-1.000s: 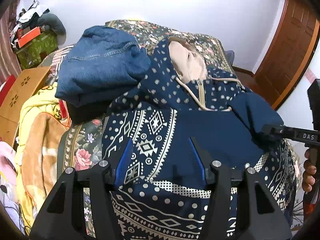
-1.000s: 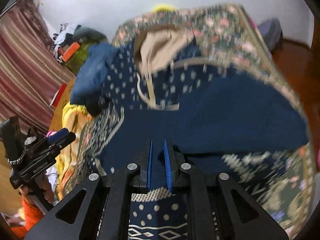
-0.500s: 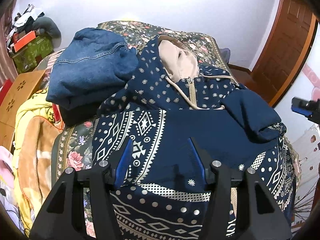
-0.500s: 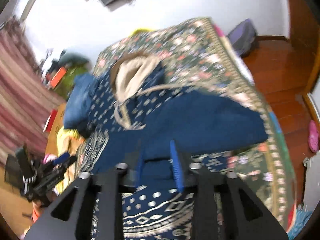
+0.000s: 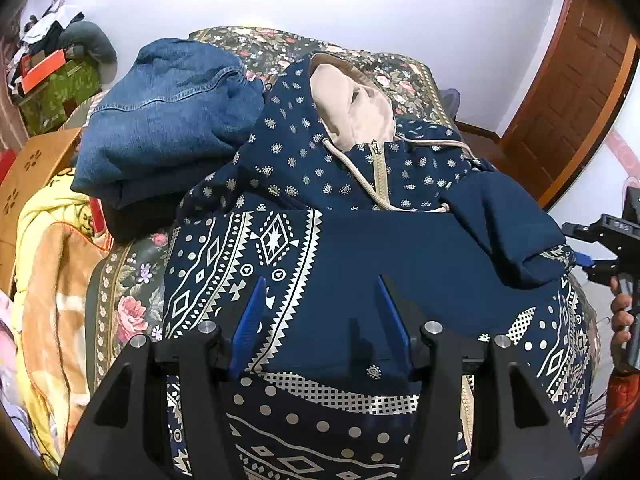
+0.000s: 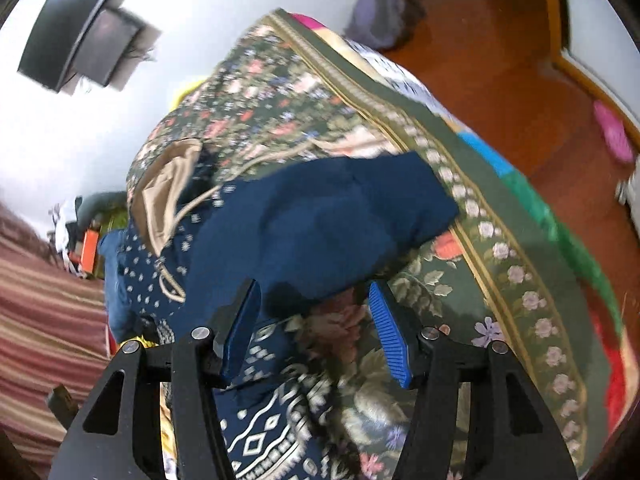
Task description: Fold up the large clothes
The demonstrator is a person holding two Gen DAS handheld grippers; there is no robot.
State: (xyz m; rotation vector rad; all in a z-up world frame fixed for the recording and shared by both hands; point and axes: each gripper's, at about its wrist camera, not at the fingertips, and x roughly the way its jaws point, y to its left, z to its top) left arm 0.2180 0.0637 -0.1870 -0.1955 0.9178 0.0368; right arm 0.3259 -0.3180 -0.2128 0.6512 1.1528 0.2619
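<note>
Folding a hooded jacket (image 5: 360, 248) on a flowered bedspread (image 6: 460, 280), with one sleeve (image 6: 320, 216) laid across the chest.

Lying lengthwise up the bed, the jacket has its hood (image 5: 352, 104) at the far end and its patterned hem nearest both cameras; a heap of denim (image 5: 168, 120) sits just beside its shoulder. The left gripper (image 5: 320, 320) hangs over the lower front panel, jaws about half open with nothing between them. The right gripper (image 6: 316, 328) has its jaws opening, also with nothing between them, with the folded sleeve's lower edge just ahead of its fingertips. The right gripper is judged nearer to that sleeve; the left is nearer to the hem and the patterned side, so a lengthwise fold from hem toward hood would probably start from these positions.
</note>
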